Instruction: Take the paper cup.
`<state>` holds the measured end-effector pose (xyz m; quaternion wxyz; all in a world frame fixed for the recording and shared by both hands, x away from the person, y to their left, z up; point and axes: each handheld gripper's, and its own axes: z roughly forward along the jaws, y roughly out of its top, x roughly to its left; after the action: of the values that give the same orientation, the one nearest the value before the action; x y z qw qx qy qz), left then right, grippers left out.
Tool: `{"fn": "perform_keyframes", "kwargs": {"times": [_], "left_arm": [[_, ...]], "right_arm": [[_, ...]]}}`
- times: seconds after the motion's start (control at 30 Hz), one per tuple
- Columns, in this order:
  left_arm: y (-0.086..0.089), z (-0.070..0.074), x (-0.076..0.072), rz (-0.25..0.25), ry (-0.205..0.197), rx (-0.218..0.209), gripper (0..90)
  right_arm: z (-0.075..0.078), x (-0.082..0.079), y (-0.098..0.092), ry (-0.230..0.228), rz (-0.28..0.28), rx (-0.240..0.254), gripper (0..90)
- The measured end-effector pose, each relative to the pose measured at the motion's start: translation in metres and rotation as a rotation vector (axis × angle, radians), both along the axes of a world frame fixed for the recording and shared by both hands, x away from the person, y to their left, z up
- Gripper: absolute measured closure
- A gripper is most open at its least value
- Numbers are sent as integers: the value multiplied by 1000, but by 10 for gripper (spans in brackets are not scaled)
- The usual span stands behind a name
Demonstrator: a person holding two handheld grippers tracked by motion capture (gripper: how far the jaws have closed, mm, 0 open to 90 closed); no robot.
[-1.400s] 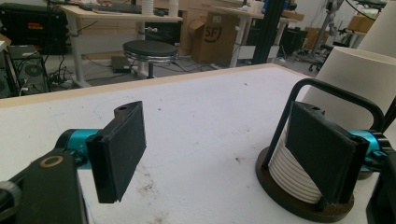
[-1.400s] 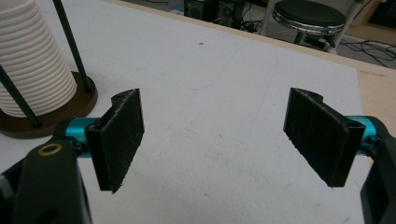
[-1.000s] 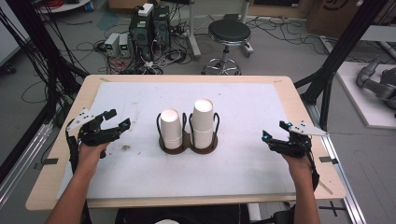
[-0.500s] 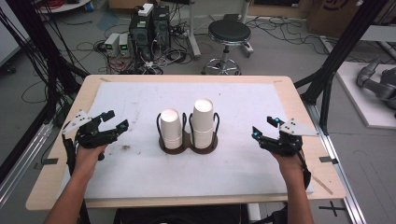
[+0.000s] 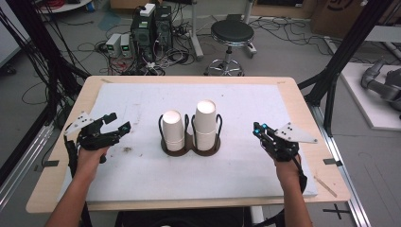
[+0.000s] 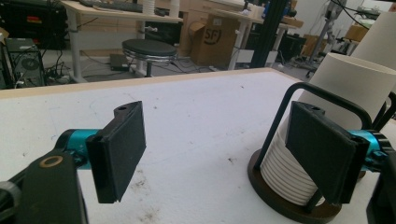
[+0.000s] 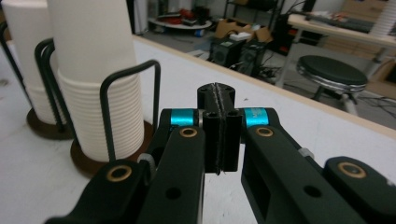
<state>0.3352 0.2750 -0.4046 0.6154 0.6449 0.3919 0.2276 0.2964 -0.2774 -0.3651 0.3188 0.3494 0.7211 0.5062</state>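
Observation:
Two stacks of white paper cups stand upside down in a dark two-ring wire holder [image 5: 191,147] mid-table: a shorter left stack [image 5: 172,130] and a taller right stack [image 5: 205,124]. My left gripper [image 5: 120,121] hovers to their left, jaws wide open and empty. In the left gripper view it [image 6: 215,149] frames bare table, with the nearer stack [image 6: 327,93] behind one pad. My right gripper [image 5: 259,127] sits right of the holder. Its jaws have just been closing and now meet, shut [image 7: 218,135] with nothing between them, the taller stack [image 7: 98,70] a short way ahead.
A white mat [image 5: 236,179] covers the wooden table [image 5: 326,189]. Behind the far edge are a black stool [image 5: 231,33], computer cases [image 5: 151,23] and floor cables. Black frame posts [image 5: 340,61] flank the table on both sides.
My right gripper has moved left toward the cup holder and its jaws have gone from open to shut. The left gripper has stayed put and open.

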Motion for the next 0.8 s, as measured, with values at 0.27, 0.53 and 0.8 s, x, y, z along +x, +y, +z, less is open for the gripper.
{"fn": "perform_keyframes", "kwargs": {"times": [0.27,0.53,0.8], "left_arm": [[-2,0,0,-8,-5,16,206],[-2,0,-1,-7,-2,39,215],[-4,-1,-1,-19,-12,55,217]], "right_arm": [[1,-2,15,20,60,47,900],[2,5,48,50,152,32,900],[2,7,91,50,283,-21,900]]}}
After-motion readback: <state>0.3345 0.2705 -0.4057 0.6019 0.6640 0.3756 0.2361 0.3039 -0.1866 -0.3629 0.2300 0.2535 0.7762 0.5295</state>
